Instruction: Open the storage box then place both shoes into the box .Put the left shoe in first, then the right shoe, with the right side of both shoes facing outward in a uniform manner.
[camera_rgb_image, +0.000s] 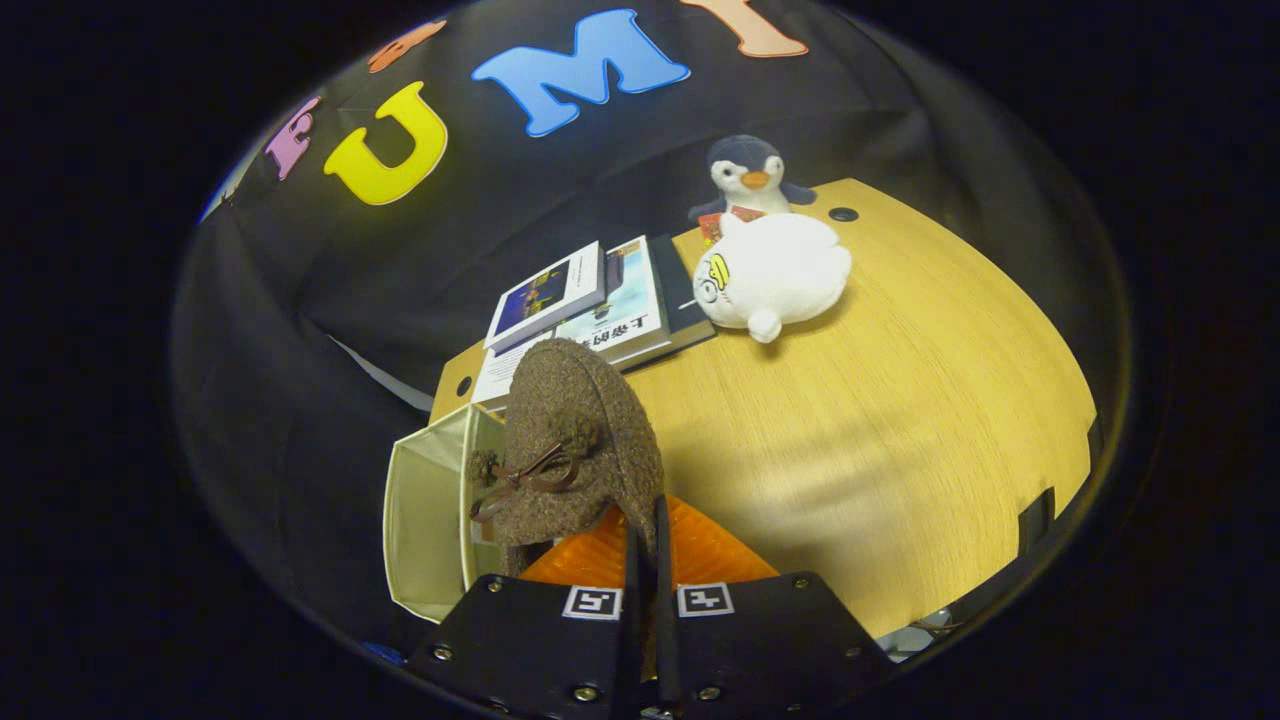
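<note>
I have the hand-held gripper (648, 560) pinched on a brown shoe (575, 440) (which one, unclear); next lower it into the box (425, 520) just ahead-left.

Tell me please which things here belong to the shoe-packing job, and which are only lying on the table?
For the job:
- brown shoe, clamped between the fingers of the gripper
- cream storage box, beside the shoe

Just lying about:
- stack of books
- white plush toy
- penguin plush
- wooden table
</note>
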